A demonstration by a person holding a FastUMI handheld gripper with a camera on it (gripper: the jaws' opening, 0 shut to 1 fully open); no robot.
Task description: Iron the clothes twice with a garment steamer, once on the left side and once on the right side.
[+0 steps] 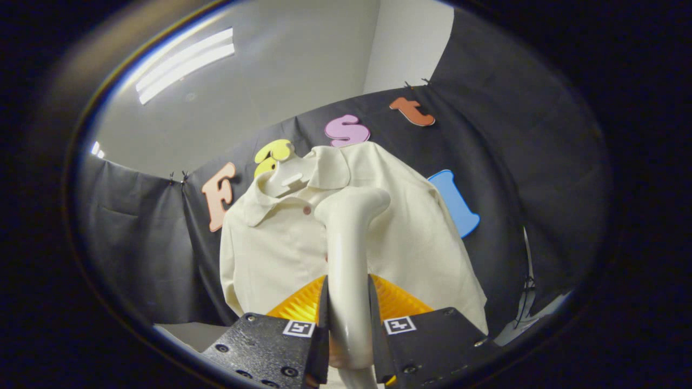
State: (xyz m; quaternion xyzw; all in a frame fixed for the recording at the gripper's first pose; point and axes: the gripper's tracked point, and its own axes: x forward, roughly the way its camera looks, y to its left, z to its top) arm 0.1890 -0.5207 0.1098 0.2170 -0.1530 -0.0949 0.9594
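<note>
A cream short-sleeved shirt (416, 243) with a collar hangs on a pale hanger (289, 179) against the booth's wall. My gripper (348, 319) is shut on the handle of a white garment steamer (348, 254). The steamer rises from between my fingers, and its head sits in front of the shirt's chest, close to the button line and just under the collar. I cannot tell whether the head touches the cloth. The shirt's lower middle is hidden behind the steamer.
A white cable (527, 281) hangs along the wall to the right of the shirt. A pale ceiling with a strip light (186, 65) is overhead. Below the shirt's left hem shows a bit of light surface (186, 334).
</note>
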